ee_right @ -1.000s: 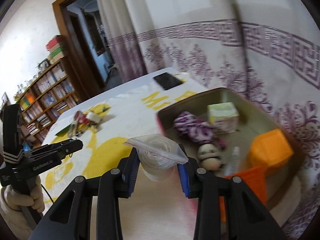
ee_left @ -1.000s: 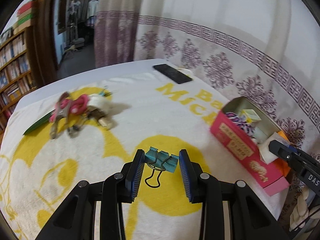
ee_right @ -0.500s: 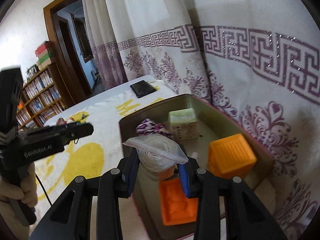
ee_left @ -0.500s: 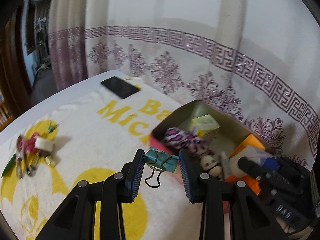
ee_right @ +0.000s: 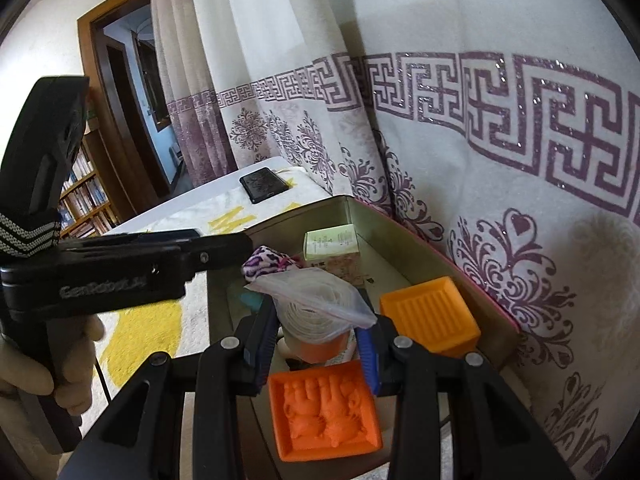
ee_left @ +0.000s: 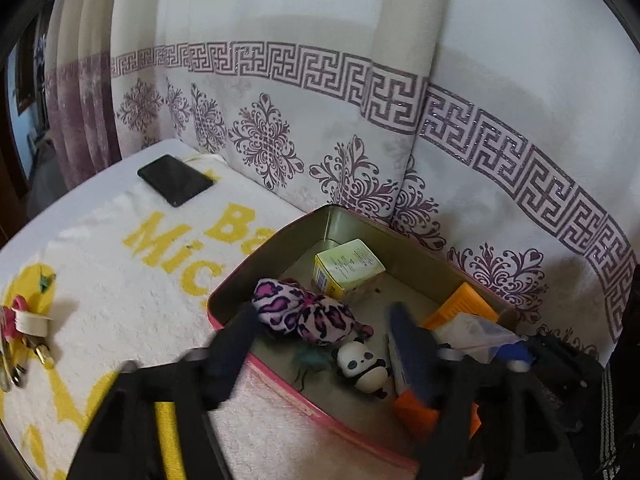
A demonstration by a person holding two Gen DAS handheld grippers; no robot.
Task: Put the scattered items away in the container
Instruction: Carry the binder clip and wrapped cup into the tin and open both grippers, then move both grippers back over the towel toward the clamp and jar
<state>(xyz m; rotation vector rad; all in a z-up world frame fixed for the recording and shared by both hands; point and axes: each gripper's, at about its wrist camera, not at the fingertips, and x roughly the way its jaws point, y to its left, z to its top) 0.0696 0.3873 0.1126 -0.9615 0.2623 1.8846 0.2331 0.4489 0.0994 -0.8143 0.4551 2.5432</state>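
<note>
Left wrist view: left tongs (ee_left: 320,344) hang over the near wall of the tin (ee_left: 328,216), jaws blurred and just spread apart, nothing between the pads; a teal blur that looks like the binder clip (ee_left: 310,360) lies on the tin floor beside the panda figure (ee_left: 362,366). Also in the tin: leopard-print scrunchie (ee_left: 304,312) by the near wall, green carton (ee_left: 348,268) in the far corner, orange block (ee_left: 460,312) toward the right end. Right tongs enter at the tin's right end with a clear bag (ee_left: 476,330). Left of the tin on the bench towel (ee_left: 120,300): key bunch (ee_left: 24,332) well apart, black phone (ee_left: 174,178) beyond the tin's far corner. Right wrist view: right tongs (ee_right: 316,340) clenched on the clear bag (ee_right: 316,296) with a white coil inside, held over the tin (ee_right: 440,256) above an orange mould (ee_right: 324,412), ribbed orange block (ee_right: 432,316) just right. Left tongs body (ee_right: 120,272) reaches in over the tin's left wall, a gloved hand (ee_right: 24,372) on its grip.
</note>
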